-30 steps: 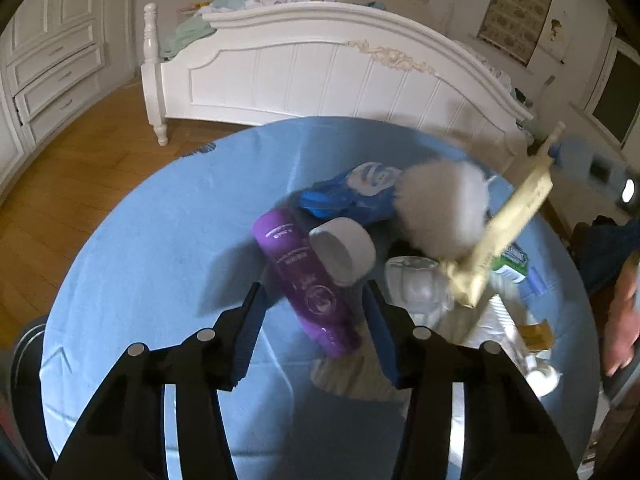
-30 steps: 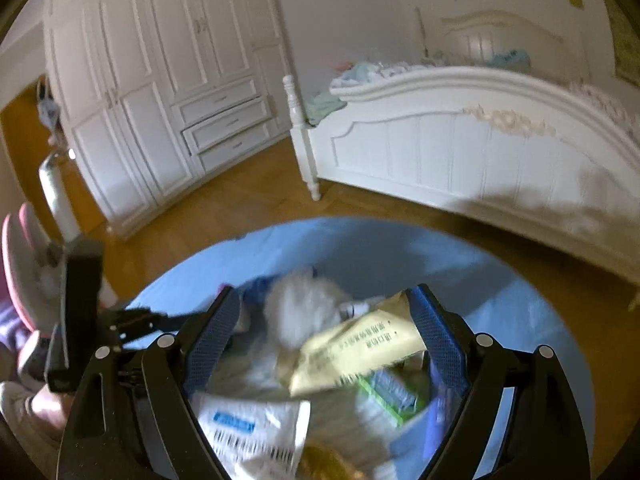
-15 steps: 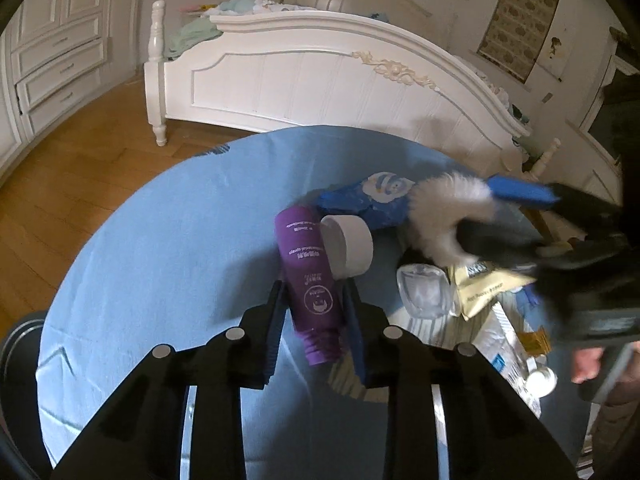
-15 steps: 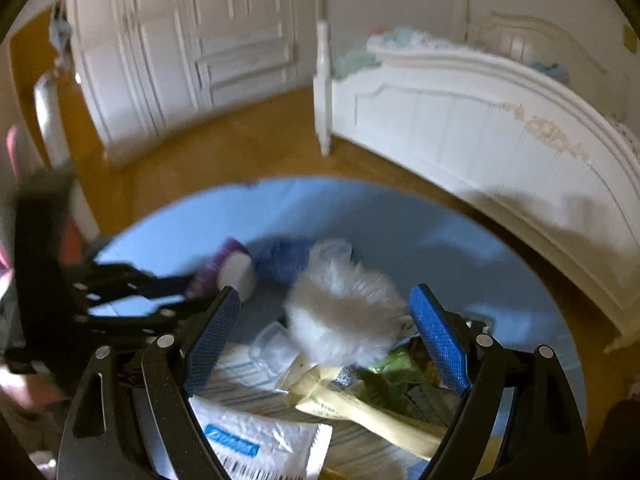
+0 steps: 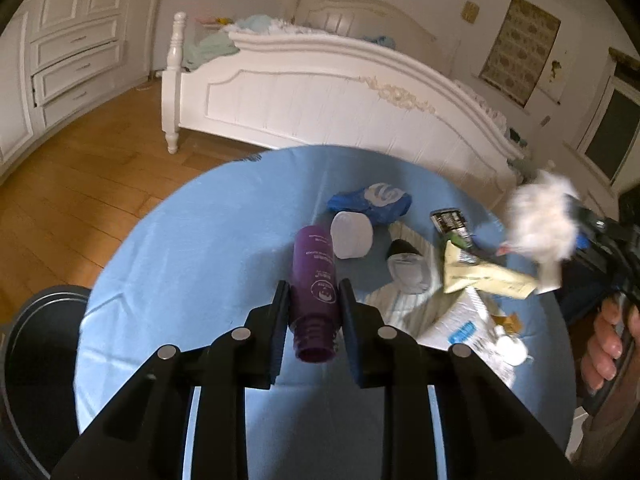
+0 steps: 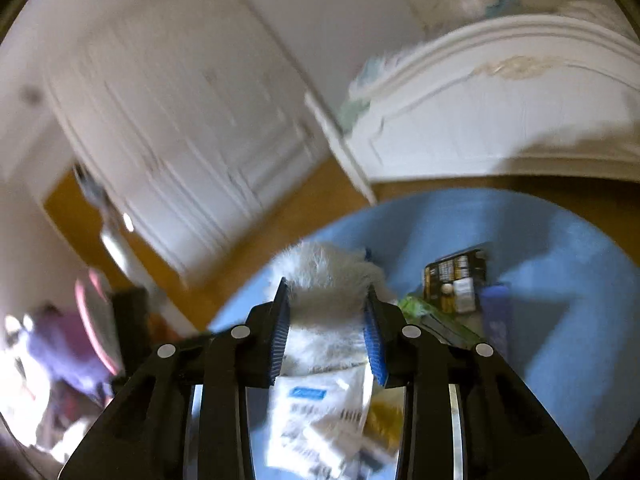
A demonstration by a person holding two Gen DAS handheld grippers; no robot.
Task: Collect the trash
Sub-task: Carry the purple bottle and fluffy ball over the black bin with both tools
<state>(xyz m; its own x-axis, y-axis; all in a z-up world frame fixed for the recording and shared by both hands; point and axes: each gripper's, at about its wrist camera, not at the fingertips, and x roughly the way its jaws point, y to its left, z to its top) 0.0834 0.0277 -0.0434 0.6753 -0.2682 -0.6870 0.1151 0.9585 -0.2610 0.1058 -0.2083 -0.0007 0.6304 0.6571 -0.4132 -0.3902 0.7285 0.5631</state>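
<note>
Left gripper (image 5: 313, 309) clamps purple bottle (image 5: 313, 284); right gripper (image 6: 326, 322) clamps white fluff (image 6: 326, 300); wrappers (image 5: 486, 276) beside.

Round table (image 5: 200, 264) stands before the bed (image 5: 320, 96). On it, a bottle (image 5: 314, 280) lies between the left gripper (image 5: 313, 304) fingers; a cup (image 5: 352, 234) lies just right of it, a crumpled bag (image 5: 370, 204) behind, wrappers (image 5: 480, 276) farther right.

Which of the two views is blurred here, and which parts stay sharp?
Left wrist view: mostly sharp, the purple bottle crisp between the left hand-held gripper fingers; only the white fluffy item smears. Right wrist view: room and table litter streaked by motion blur, while the right hand-held gripper itself stays sharp.
</note>
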